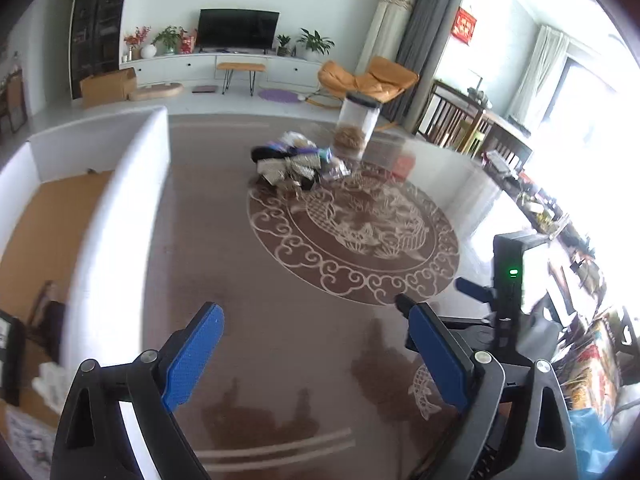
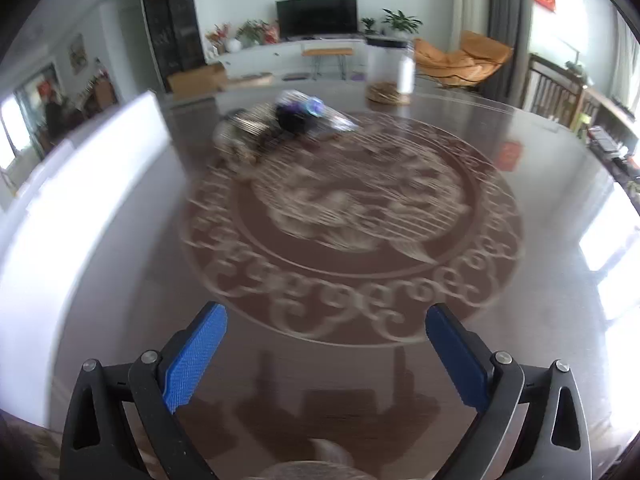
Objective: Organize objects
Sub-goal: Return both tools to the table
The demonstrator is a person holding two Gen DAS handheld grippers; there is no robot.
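A pile of small mixed items (image 1: pixel 296 164), dark and striped pieces with shiny packets, lies on the far side of a round brown table (image 1: pixel 224 264) with a pale ornate medallion. Just behind it stands a clear jar (image 1: pixel 356 128) with a black lid and tan strands at its bottom. My left gripper (image 1: pixel 312 312) hangs open over the table's near part, with nothing between its blue pads. In the blurred right wrist view, the pile (image 2: pixel 280 124) and jar (image 2: pixel 388 72) are far ahead. My right gripper (image 2: pixel 326 312) is open and empty above the medallion's near edge.
A white-walled box (image 1: pixel 120 208) with a brown bottom stands along the table's left side, also in the right wrist view as the white box (image 2: pixel 80 168). The right gripper's black body with a green light (image 1: pixel 512 276) shows at the right. Wooden chairs and cluttered shelves lie beyond the right edge.
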